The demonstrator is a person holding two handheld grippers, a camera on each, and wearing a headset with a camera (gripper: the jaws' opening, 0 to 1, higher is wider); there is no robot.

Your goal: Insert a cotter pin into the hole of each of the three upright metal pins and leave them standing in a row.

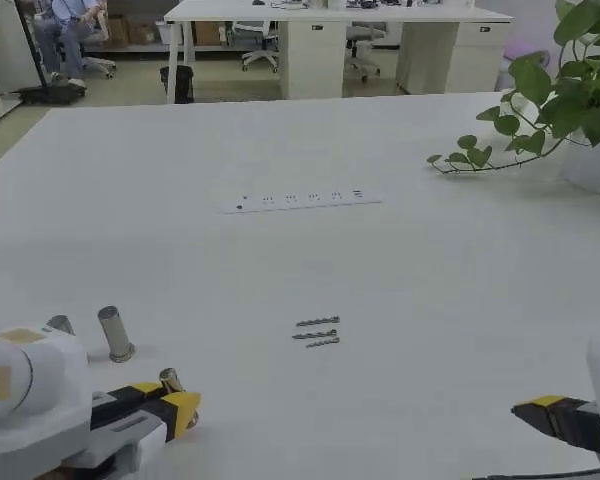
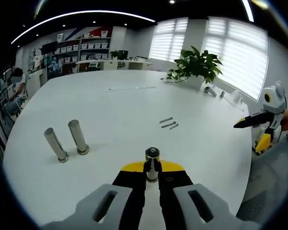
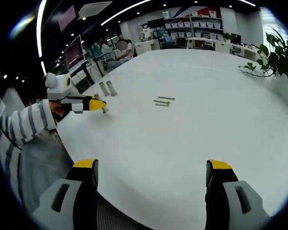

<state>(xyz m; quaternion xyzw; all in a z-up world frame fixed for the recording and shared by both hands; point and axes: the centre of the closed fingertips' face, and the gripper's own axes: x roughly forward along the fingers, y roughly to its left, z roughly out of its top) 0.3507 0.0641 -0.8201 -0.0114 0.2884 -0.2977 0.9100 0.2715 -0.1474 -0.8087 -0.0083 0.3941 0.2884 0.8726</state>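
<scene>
Three small cotter pins (image 1: 318, 333) lie side by side on the white table (image 1: 400, 270); they also appear as cotter pins (image 2: 168, 123) and cotter pins (image 3: 162, 101). Two metal pins (image 1: 113, 333) stand upright at the left, the same pair as pins (image 2: 67, 140). My left gripper (image 2: 152, 168) is shut on a third upright metal pin (image 2: 152, 154), which stands on the table near the front left; the head view has this gripper (image 1: 168, 396) and pin (image 1: 168, 381) too. At the front right my right gripper (image 3: 152, 168) is open with nothing between its jaws, its tip (image 1: 546, 405) over the table.
A white power strip (image 1: 300, 200) lies across the middle of the table. At the far right a leafy plant (image 1: 550, 100) in a white pot (image 1: 592, 160) trails over the surface. Beyond the table stand desks, chairs and a seated person (image 1: 68, 30).
</scene>
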